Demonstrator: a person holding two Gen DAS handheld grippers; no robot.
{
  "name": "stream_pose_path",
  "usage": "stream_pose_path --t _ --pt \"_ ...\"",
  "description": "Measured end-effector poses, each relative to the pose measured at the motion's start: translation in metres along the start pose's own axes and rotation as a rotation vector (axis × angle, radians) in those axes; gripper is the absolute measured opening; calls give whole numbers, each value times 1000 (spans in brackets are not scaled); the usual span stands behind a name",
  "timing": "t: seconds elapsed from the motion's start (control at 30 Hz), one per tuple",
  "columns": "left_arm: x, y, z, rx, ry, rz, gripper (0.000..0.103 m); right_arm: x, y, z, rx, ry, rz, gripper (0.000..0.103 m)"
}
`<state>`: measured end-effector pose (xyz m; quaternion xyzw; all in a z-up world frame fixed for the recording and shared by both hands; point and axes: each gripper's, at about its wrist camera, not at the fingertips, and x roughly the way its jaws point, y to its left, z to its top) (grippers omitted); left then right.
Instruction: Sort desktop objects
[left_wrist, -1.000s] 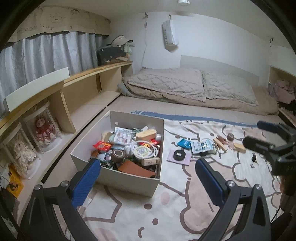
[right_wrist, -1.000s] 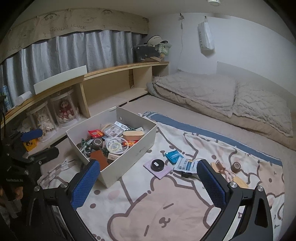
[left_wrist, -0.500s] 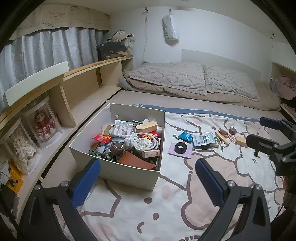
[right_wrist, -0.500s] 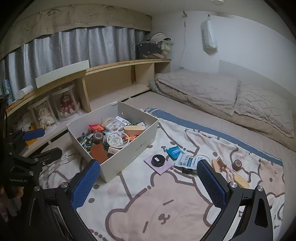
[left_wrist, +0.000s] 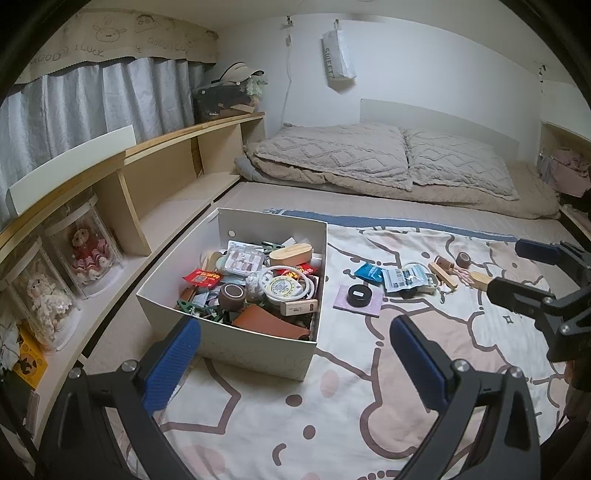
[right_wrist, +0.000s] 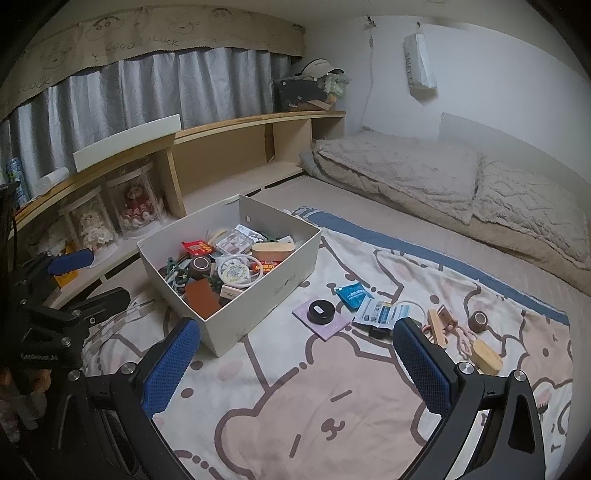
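Note:
A white open box (left_wrist: 236, 343) (right_wrist: 258, 306) full of small items stands on a cartoon-print blanket (left_wrist: 332, 413). To its right lie loose items: a black round tin (left_wrist: 359, 295) (right_wrist: 320, 312) on a purple card, a blue packet (left_wrist: 369, 272) (right_wrist: 354, 293), a white packet (left_wrist: 404, 275), a brown tape roll (left_wrist: 463, 260) (right_wrist: 479, 320) and wooden pieces (right_wrist: 487, 355). My left gripper (left_wrist: 295, 362) is open and empty, above the box's near side. My right gripper (right_wrist: 295, 360) is open and empty, above the blanket near the box's corner.
A wooden shelf (left_wrist: 162, 173) with dolls in clear cases (left_wrist: 86, 251) runs along the left. Pillows and bedding (left_wrist: 388, 162) lie at the back. The right gripper also shows at the right edge of the left wrist view (left_wrist: 524, 273).
Both grippers have drifted slightly back and up, so the box and the loose items sit a little lower in each view. Nothing was picked up or moved.

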<state>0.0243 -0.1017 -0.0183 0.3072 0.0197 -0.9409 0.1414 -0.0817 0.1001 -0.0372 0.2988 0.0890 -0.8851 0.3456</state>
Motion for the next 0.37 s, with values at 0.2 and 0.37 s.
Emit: stream_pose_path --t 0.2,0.37 --pt "0 1 0 -2 0 0 103 1 1 -1 -2 4 -1 103" --pt "0 1 0 -1 0 0 103 0 0 -1 5 4 -1 103"
